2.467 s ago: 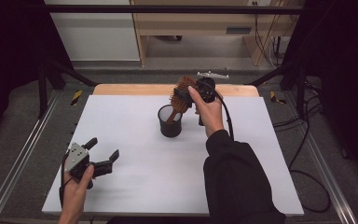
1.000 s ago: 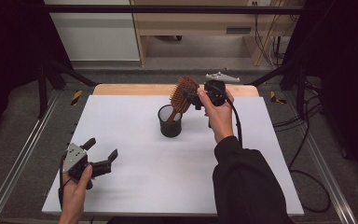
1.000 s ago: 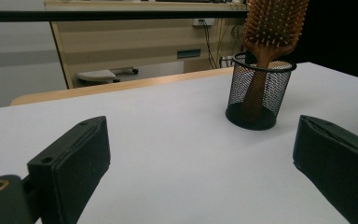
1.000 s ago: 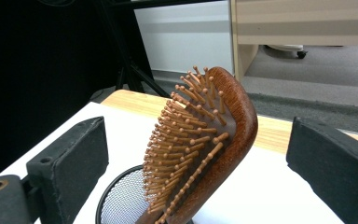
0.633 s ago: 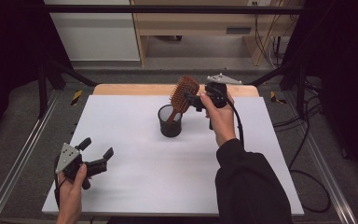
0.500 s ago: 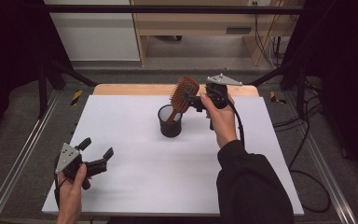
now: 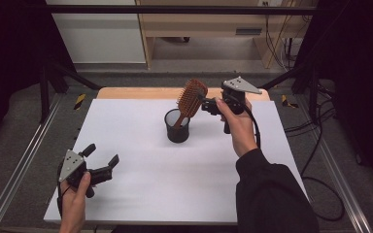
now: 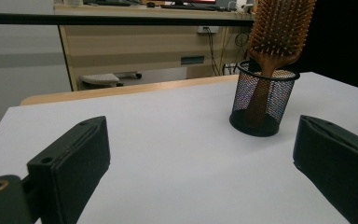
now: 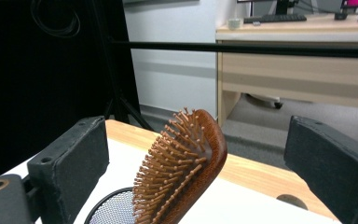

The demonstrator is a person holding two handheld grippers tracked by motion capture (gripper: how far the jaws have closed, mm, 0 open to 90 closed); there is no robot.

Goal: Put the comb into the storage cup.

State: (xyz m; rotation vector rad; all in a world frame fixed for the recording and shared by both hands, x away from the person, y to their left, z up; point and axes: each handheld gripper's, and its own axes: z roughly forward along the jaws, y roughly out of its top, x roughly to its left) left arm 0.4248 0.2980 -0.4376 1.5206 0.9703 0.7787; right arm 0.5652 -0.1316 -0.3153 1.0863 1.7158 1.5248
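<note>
Nearest the person, well short of the mesh cup (image 7: 178,126) and off to its left, the left gripper (image 7: 103,166) rests low over the white table (image 7: 141,194), its jaws spread wide with nothing between them. The wooden hairbrush (image 7: 190,99) stands handle-down in the cup, head leaning out above the rim. Just beyond the cup on its right, the right gripper (image 7: 205,104) hangs beside the brush head, jaws wide apart and clear of it.
</note>
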